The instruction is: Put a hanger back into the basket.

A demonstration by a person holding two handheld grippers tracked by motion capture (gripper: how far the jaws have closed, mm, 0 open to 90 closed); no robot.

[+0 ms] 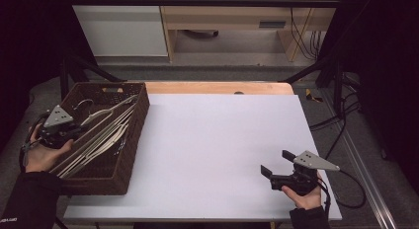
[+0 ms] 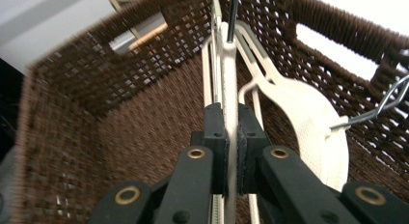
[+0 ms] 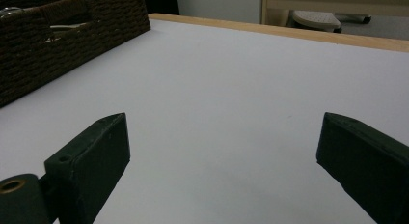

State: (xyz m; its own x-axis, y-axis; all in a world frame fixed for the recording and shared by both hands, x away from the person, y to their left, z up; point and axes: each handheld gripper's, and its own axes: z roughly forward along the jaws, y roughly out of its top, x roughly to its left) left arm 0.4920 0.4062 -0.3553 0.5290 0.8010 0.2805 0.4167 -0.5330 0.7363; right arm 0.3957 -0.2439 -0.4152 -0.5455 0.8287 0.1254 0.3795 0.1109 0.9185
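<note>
The basket stands at the table's left edge, and all the table right of the basket is left bare, so free passage is offered there up to the right gripper, held open near the front right corner. Inside the basket, room is taken by hangers lying lengthwise; its woven walls close in on the left gripper, clamped on one hanger.

The high view looks forward and down over the whole table. The left gripper view sits close inside the wicker basket at the table's left edge. The right gripper view looks low across the table toward that same basket.
</note>
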